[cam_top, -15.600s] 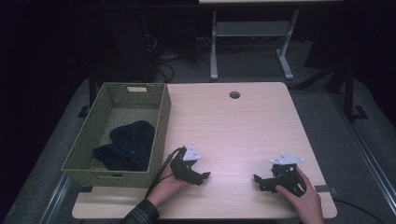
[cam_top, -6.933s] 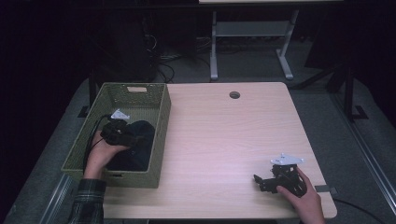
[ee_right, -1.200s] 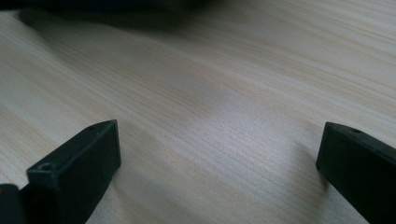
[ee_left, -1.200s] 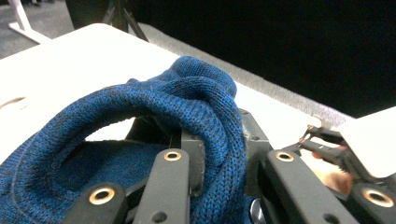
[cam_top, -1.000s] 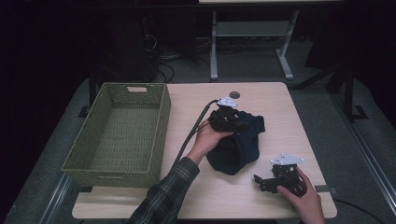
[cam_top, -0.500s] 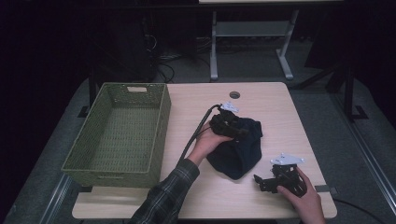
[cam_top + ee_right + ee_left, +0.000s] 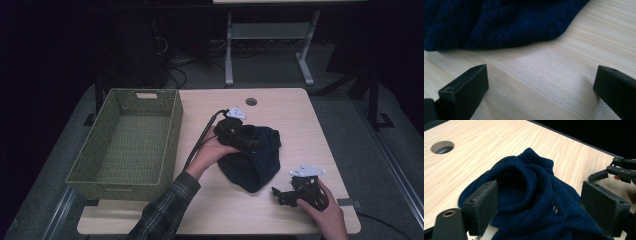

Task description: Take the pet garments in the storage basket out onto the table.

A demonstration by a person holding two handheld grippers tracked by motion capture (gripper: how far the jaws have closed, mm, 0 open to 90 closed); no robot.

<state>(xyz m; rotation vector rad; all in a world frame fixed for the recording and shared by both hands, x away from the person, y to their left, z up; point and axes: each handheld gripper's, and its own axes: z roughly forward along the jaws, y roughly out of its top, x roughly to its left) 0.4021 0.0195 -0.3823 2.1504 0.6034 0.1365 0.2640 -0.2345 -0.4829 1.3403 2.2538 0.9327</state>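
Note:
A dark navy knitted garment (image 7: 255, 155) lies crumpled on the wooden table (image 7: 280, 105), right of centre. My left gripper (image 7: 252, 143) hovers over its upper left part; its jaws have just been opening and now stand wide. In the left gripper view the garment (image 7: 531, 195) lies between and below the pads (image 7: 482, 205) without being pressed. My right gripper (image 7: 278, 194) rests near the table's front right, open, with bare wood between its fingers. The right gripper view shows the garment's edge (image 7: 506, 22) just ahead of the jaws.
A green woven basket (image 7: 172, 125) stands on the table's left side with nothing inside. A round cable hole (image 7: 251, 101) sits near the far edge. Bare wood lies right of the garment and along the front edge (image 7: 225, 220).
The left gripper carried the garment from the basket to the table, lowered it and let go. The garment has settled flat. The right gripper has kept still.

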